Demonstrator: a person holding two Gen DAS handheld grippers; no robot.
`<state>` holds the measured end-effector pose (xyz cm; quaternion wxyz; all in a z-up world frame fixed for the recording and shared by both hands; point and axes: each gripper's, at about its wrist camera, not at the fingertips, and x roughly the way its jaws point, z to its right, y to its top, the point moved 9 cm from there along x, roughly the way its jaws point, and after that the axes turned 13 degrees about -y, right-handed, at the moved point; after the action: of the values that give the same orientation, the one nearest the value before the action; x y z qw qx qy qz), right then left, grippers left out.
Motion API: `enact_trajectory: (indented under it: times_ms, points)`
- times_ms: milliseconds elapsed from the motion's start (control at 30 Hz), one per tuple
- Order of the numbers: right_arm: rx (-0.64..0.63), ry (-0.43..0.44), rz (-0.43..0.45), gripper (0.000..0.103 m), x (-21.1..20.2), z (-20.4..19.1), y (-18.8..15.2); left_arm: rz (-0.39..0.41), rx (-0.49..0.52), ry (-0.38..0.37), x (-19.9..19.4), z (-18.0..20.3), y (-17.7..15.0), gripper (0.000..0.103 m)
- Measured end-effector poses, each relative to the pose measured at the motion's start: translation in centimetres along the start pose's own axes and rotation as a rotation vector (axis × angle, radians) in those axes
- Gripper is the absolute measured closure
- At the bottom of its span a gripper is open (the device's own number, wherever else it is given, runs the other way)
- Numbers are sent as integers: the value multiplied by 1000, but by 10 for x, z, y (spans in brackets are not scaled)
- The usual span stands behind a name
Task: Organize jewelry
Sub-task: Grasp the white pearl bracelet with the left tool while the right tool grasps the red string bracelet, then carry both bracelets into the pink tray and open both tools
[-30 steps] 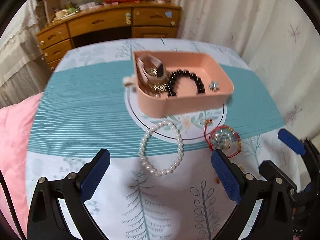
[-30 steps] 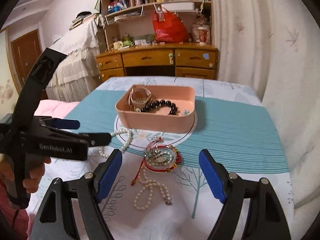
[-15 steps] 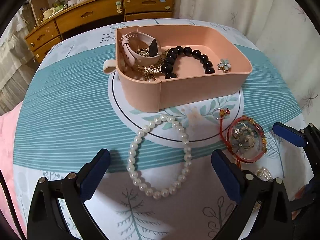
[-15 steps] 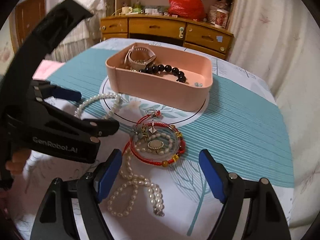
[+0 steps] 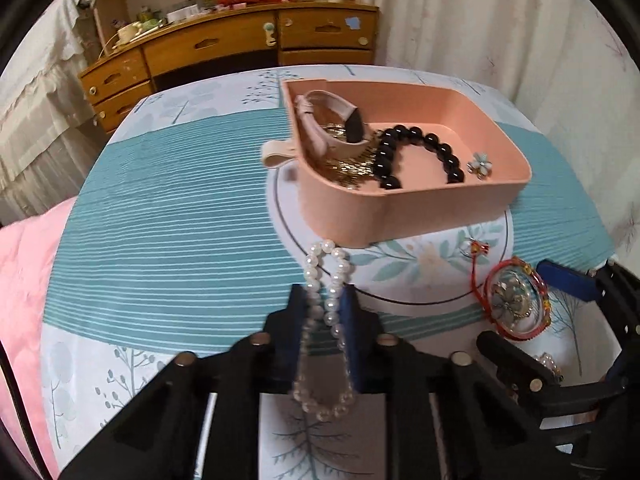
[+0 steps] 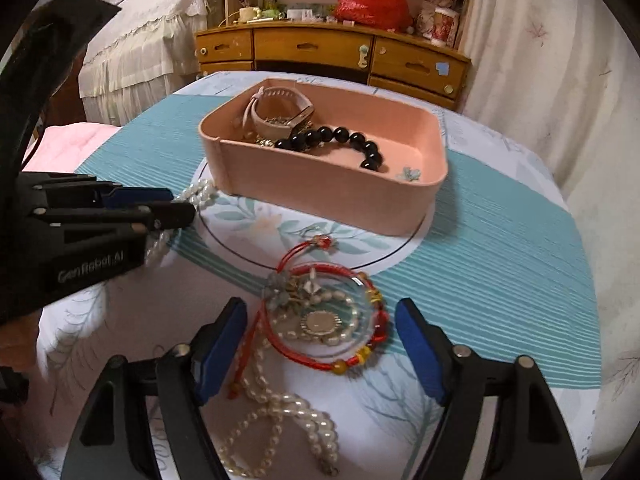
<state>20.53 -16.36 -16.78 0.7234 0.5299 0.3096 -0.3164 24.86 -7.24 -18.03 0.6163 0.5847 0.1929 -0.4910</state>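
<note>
My left gripper (image 5: 324,300) is closing its jaws on a white pearl bracelet (image 5: 322,402), and the pads squeeze it into a narrow loop on the tablecloth in front of the pink tray (image 5: 420,208). The tray holds a black bead bracelet (image 5: 404,136), a pale watch band and a small flower piece. In the right wrist view my right gripper (image 6: 320,308) is closing around a pile of red cord bracelets (image 6: 340,364) and a round pendant, with neither pad touching it. The left gripper (image 6: 178,204) shows at the left there, with the pearl bracelet (image 6: 200,190) in it.
A long pearl strand (image 6: 280,408) lies tangled at the near edge below the red pile. A wooden desk (image 5: 224,44) with drawers stands behind the round table. A curtain (image 5: 500,20) hangs close on the right, and pink bedding (image 5: 24,260) lies on the left.
My left gripper has gone from wide open to closed on the pearl bracelet, which is now pinched narrow. My right gripper has come down nearer the red pile and narrowed a little.
</note>
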Motion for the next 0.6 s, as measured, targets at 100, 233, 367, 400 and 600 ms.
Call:
enact_trajectory:
  times_ms: [100,233,367,400,600]
  points:
    - [18,23,-6,39,0,-2,1,5,-12,-20,-1,-3,0,90]
    - [4,4,-7,39,-1,-4,2,7,-8,-13,-2,-5,-1,90]
    - [-1,8,-15,39,-1,-6,3,-10,-37,-32,-4,-4,-3,91]
    - [1,17,-13,39,-3,-7,4,-19,-49,-39,-4,-4,-4,91]
    - [6,69,26,39,-19,-13,11,-35,-92,-63,-7,-8,-7,91]
